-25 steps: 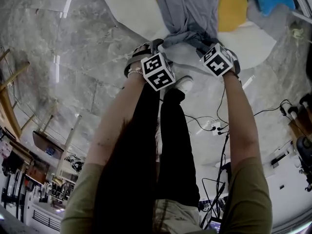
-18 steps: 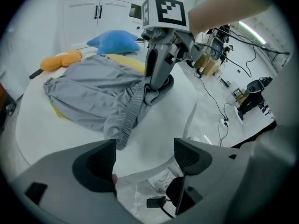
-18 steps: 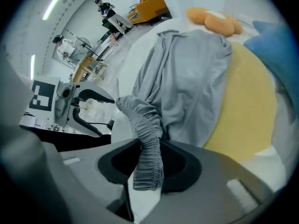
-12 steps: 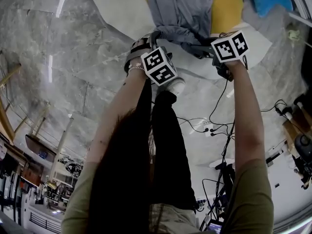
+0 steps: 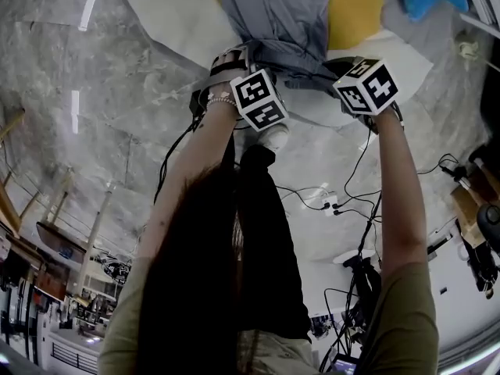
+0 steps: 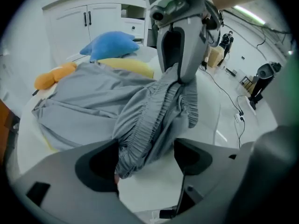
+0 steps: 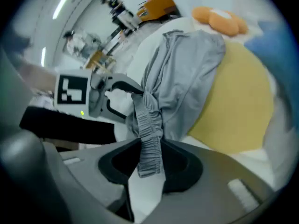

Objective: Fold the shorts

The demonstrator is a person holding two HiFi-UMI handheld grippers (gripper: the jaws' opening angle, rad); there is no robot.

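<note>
Left hand-held gripper (image 5: 248, 55) and right hand-held gripper (image 5: 334, 69), head view: grey elasticated cloth shorts (image 5: 273, 10) at 12 o'clock on white round surface (image 5: 168, 22); the waistband (image 5: 297, 53), bunched a second ago, is now stretched between them. Left gripper view: jaws clamp gathered waistband. Right gripper view: likewise. Fold seems ready.

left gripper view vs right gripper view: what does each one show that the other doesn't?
Left gripper view only: white cabinet doors, a black stand on the floor, and the right gripper seen from across.
Right gripper view only: the left gripper seen from across, with cluttered equipment behind it.
Both: the grey fabric shorts, with the elastic waistband pinched in each gripper's fingers, plus a yellow round cushion and an orange plush toy.
</note>
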